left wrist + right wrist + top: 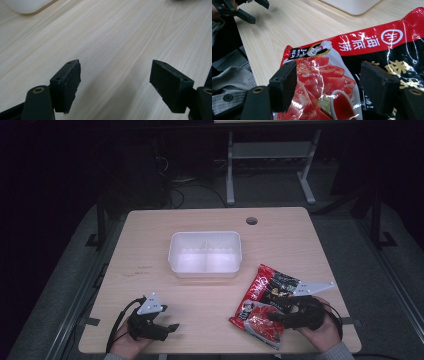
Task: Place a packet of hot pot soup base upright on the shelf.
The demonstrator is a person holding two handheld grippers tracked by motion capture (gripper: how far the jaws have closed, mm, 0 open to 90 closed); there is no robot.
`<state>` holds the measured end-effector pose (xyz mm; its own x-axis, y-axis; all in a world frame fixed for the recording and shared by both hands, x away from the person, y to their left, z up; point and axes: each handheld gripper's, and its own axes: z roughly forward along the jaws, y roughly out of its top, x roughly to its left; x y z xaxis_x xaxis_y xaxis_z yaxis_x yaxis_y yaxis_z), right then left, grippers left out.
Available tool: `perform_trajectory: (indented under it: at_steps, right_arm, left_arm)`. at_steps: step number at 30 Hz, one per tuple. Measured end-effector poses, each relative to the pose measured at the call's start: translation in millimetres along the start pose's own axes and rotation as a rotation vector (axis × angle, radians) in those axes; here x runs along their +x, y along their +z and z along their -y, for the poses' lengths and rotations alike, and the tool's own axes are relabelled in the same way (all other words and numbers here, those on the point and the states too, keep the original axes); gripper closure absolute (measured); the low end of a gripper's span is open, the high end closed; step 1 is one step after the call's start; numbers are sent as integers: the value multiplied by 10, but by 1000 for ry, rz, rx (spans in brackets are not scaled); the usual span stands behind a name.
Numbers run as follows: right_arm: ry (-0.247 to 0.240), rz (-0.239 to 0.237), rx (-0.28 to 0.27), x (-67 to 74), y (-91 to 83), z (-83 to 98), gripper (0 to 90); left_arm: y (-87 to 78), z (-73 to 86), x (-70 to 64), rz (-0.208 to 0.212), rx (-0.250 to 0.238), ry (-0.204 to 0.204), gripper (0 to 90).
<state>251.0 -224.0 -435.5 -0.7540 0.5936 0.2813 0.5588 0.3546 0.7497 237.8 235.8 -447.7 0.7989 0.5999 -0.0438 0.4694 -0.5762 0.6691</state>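
The red and black food packet [270,302] lay flat on the counter [150,250] at its near right, in front of the white divided tub [205,252]. The right gripper [329,85] hovered over it, jaws apart. The left gripper [115,82] sat over bare wood, jaws wide and empty.

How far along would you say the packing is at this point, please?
Nothing looks done: the bin holds nothing. In hand: the right gripper hangs open over the red packet, not clamped. The left gripper is open above bare table. Left: gripping the packet, presumably binning it.
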Motion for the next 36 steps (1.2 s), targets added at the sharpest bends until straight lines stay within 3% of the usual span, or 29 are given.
perform_trajectory:
  at_steps: [4,7,14,17,24,28,32,34,36]
  right_arm:
    - [-1,-3,-2,-5,-3,-3,292]
    - [2,-2,-6,-15,-11,-9,289]
    - [7,3,-8,-98,-54,-48,286]
    - [19,12,-12,-173,-99,-100,286]
    - [58,7,-27,-314,-177,-227,288]
    - [62,32,-2,-392,-184,-341,291]
    - [60,47,11,-427,-182,-412,292]
    - [65,57,10,-487,-168,-465,297]
    - [77,68,24,-544,-151,-482,295]
  left_arm:
    - [19,-12,7,2,14,14,270]
    - [26,-16,22,2,10,0,291]
    - [61,-130,-66,20,9,18,373]
    - [111,-264,-142,61,12,32,451]
    - [179,-527,-256,84,22,69,524]
    - [251,-775,-367,93,42,127,588]
    - [298,-915,-408,104,45,138,630]
    - [374,-1048,-442,149,45,125,698]
    - [406,-1091,-460,153,52,132,739]
